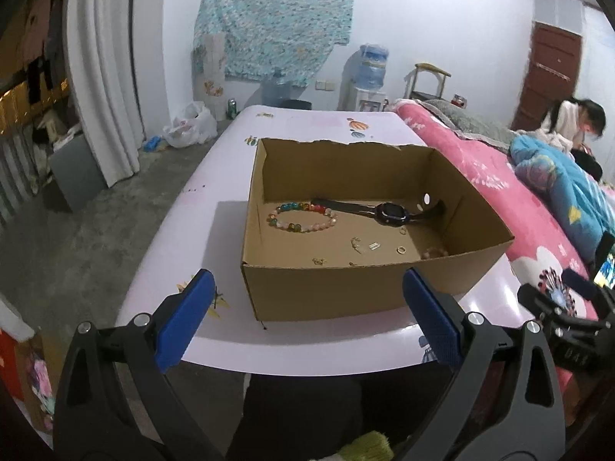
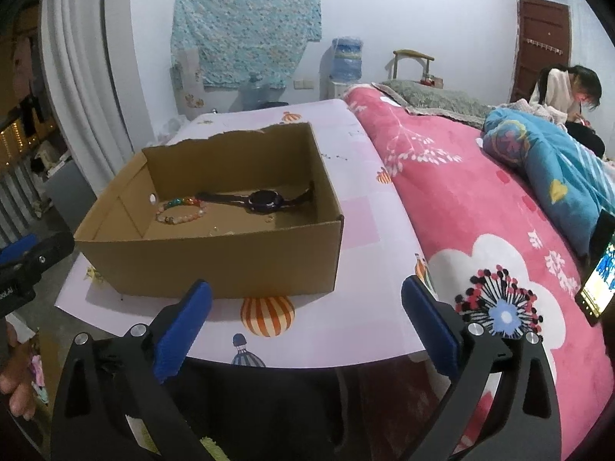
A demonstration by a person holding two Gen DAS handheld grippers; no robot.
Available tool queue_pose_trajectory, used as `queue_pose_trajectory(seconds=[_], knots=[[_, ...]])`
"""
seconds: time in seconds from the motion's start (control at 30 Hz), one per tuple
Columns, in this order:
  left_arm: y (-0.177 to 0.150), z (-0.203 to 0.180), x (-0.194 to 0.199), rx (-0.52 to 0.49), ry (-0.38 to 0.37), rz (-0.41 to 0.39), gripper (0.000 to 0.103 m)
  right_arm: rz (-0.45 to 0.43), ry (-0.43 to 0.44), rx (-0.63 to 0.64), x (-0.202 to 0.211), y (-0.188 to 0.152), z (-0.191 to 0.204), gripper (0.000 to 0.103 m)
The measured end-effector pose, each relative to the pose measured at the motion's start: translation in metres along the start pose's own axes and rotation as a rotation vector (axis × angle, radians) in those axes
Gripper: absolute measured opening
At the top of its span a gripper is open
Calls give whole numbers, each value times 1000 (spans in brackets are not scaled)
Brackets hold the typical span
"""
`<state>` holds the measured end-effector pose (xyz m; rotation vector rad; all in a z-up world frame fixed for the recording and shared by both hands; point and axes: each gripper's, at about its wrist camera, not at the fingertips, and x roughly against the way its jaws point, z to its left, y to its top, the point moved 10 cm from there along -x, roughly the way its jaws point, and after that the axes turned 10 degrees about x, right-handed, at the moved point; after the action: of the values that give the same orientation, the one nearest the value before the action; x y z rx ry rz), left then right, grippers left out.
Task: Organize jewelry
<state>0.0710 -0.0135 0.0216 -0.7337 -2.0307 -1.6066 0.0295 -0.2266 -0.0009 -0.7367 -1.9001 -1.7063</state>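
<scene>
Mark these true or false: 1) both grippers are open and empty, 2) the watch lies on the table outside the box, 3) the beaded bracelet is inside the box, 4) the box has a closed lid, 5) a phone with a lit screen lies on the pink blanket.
1) True. The left gripper and the right gripper both stand wide open with nothing between the pads.
2) False. The watch lies inside the cardboard box, on its floor.
3) True. The beaded bracelet lies on the box floor beside the watch strap.
4) False. The box is open-topped, its far rim torn.
5) True. The phone lies lit on the pink blanket.
</scene>
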Motion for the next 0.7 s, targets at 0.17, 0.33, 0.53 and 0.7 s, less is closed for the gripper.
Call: queue_pose_trajectory(seconds=[0.17,0.33,0.53,0.7], knots=[[-7,4,-11,39,46,30,95,50,-14,-3,-11,-2,0,96],[-17,5,-20,28,83,51,95,87,23,0,-23,-2,9,96],[-23,2,-25,9,104,74,95,107,45,22,-31,-2,19,96],[-27,2,-27,4,107,93,95,117,45,30,-33,-3,21,96]])
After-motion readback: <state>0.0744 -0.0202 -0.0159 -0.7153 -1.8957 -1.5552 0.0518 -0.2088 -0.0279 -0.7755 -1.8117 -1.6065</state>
